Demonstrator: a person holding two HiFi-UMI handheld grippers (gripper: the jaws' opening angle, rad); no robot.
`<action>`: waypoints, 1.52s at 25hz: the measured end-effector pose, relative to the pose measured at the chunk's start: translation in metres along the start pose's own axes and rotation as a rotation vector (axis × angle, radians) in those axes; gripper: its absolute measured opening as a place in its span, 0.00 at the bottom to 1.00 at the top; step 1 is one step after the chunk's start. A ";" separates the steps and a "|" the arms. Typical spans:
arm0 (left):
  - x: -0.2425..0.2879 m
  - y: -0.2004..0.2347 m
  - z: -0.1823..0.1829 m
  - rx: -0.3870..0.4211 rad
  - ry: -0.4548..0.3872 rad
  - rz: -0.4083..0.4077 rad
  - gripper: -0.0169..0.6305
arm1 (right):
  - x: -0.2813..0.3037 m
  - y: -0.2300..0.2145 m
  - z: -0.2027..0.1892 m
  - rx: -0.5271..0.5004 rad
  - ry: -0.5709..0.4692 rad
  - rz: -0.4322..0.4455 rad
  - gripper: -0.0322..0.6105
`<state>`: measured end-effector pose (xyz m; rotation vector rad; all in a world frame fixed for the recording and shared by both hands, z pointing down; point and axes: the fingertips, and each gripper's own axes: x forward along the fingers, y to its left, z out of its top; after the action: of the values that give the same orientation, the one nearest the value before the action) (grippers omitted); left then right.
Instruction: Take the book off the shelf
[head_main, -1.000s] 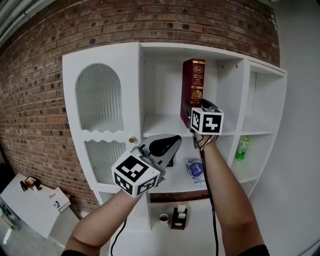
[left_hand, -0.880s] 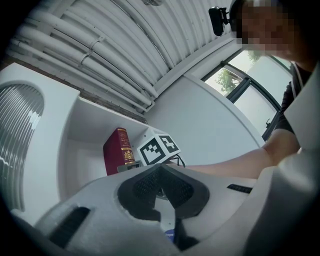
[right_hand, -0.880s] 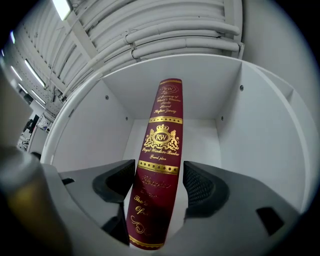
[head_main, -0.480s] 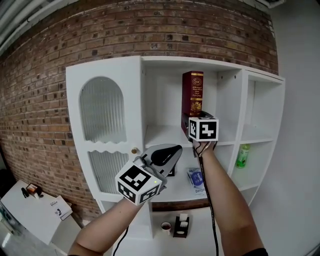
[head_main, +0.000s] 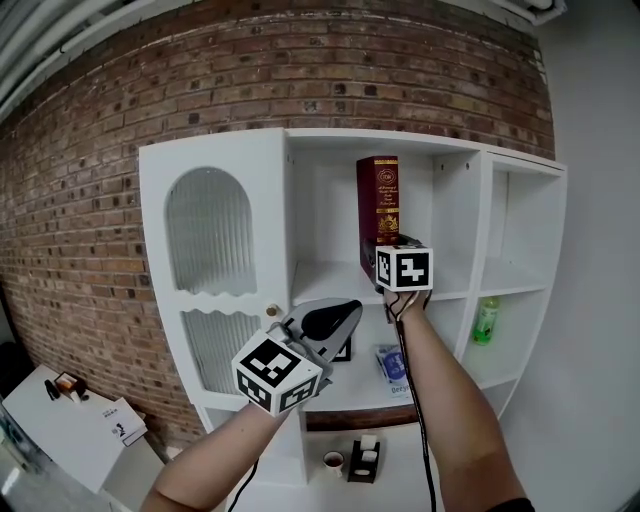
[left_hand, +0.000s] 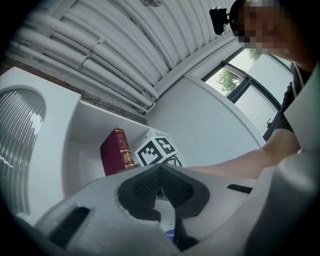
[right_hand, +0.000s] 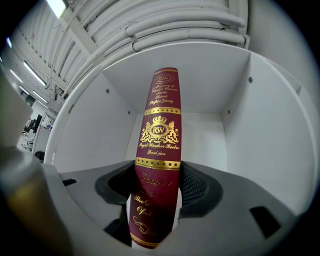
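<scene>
Standing upright on the shelf board, the dark red book (right_hand: 160, 130) with gold lettering sits in the upper middle compartment of a white shelf unit (head_main: 215, 150) that backs onto a brick wall (head_main: 90, 200). It stands clear of both compartment walls. The right hand-held gripper (right_hand: 156, 187) is raised to the foot of the spine, and its jaws have just been closing with the book between them. They straddle the lower spine at a wide setting. The right pad lies against the cover, while a thin strip of white shows between the left jaw and the book, so the grip does not look complete.

The left hand-held gripper (head_main: 335, 315) hangs lower and to the left, in front of the shelf below, well apart from the book. Its jaw tips meet and nothing is between them.

Left of the book's compartment is an arched, ribbed cabinet door (head_main: 208, 230). A green bottle (head_main: 485, 320) stands in the right compartment one level down, and a blue packet (head_main: 391, 360) lies on the middle shelf beneath the right arm. A cup (head_main: 329, 461) and a small black holder (head_main: 361, 460) stand lower down, under the shelves.
</scene>
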<state>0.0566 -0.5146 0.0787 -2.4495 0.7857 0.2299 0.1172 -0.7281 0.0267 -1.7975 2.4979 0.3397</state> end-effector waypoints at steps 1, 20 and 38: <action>0.000 0.000 0.000 0.000 0.002 0.001 0.03 | -0.001 0.001 0.001 -0.004 -0.006 0.001 0.43; 0.004 -0.004 -0.007 -0.002 0.020 0.012 0.03 | -0.071 0.007 0.020 -0.004 -0.223 0.057 0.41; -0.023 -0.050 -0.020 -0.029 0.027 0.099 0.03 | -0.209 0.022 0.009 0.037 -0.370 0.259 0.41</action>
<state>0.0668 -0.4808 0.1255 -2.4482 0.9231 0.2470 0.1633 -0.5249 0.0557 -1.2568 2.4432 0.5739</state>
